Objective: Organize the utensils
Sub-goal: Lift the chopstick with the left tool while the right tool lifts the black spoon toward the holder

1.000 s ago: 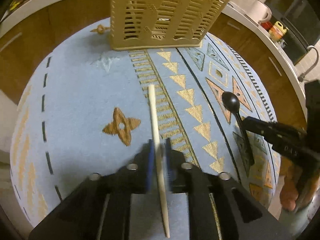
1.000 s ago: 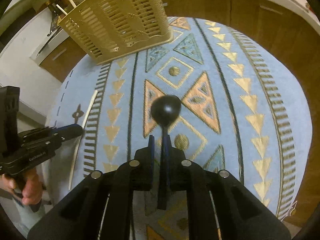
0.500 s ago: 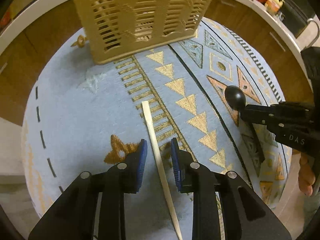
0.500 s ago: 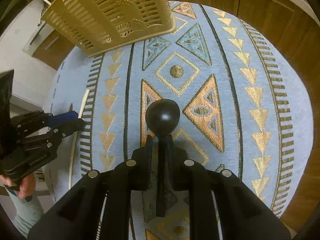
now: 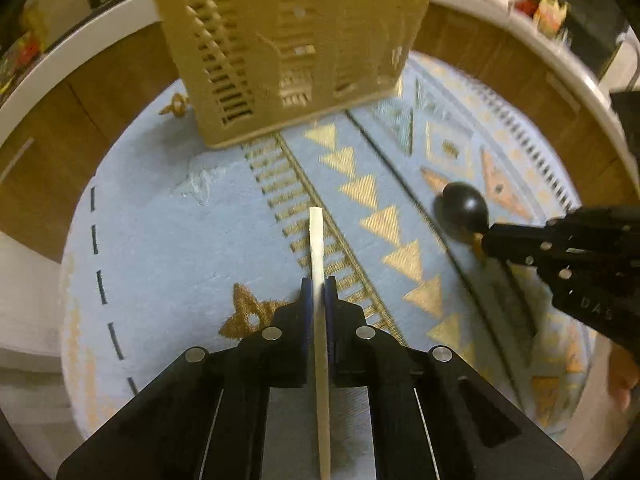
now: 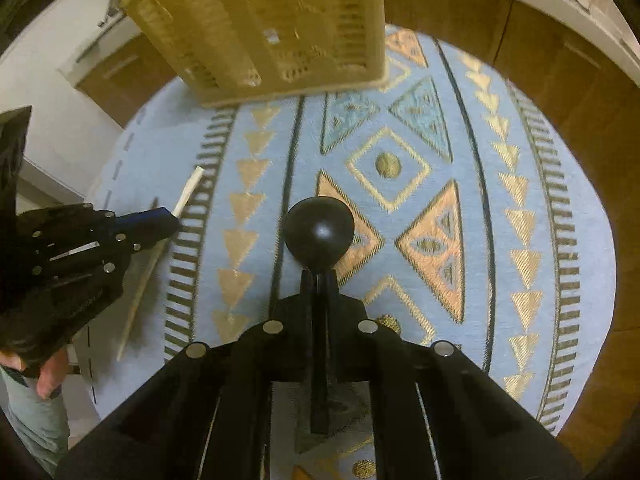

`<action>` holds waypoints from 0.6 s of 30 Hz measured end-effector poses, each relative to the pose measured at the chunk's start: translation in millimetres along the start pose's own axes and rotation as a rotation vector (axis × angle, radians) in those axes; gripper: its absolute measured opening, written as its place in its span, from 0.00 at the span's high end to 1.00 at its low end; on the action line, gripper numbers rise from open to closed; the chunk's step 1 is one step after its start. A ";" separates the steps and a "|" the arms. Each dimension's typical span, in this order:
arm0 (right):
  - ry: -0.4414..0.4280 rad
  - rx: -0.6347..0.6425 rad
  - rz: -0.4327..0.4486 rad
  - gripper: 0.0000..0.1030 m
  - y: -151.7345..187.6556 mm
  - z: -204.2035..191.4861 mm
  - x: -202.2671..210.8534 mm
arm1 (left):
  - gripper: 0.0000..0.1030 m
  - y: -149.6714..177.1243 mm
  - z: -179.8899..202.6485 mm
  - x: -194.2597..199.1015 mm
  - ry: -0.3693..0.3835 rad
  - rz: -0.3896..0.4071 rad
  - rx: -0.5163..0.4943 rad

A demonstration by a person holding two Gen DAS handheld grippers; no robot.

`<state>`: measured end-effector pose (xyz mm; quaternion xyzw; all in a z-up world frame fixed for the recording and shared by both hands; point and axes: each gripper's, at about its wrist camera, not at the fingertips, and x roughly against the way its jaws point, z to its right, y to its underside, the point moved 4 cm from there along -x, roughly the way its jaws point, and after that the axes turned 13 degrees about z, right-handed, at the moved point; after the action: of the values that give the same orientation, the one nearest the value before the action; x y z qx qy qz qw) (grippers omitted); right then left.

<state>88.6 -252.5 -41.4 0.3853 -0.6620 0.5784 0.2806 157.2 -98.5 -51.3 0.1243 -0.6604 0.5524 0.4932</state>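
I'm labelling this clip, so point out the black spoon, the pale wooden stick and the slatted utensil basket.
black spoon (image 6: 319, 233): right wrist view, on its round bowl.
pale wooden stick (image 5: 316, 240): left wrist view, on the shaft ahead of the pads.
slatted utensil basket (image 5: 256, 60): left wrist view, on its front wall.

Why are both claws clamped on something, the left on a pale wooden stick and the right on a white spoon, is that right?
Nearly. The right claw is clamped on a black spoon, not a white one, as the right wrist view shows. The left claw does grip the pale wooden stick.
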 end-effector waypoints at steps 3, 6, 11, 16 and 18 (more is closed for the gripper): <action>-0.051 -0.015 0.063 0.95 -4.4 -2.0 14.2 | 0.96 -8.7 -6.1 20.2 0.043 0.101 0.059; -0.083 0.001 0.167 0.95 -12.1 -5.9 36.5 | 0.96 -22.9 -14.8 45.2 0.072 0.222 0.122; -0.108 0.037 0.327 0.95 -32.3 -13.4 71.5 | 0.96 -44.8 -24.3 86.4 0.070 0.413 0.180; -0.121 0.044 0.464 0.95 -56.1 -13.2 100.0 | 0.96 -71.9 -29.8 132.9 0.024 0.582 0.181; -0.108 0.047 0.526 0.95 -68.6 -13.4 112.6 | 0.96 -83.2 -28.6 149.3 0.003 0.645 0.169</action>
<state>83.4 -262.6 90.6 0.2369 -0.7397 0.6252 0.0762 158.9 -47.1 114.2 -0.0513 -0.6168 0.7331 0.2820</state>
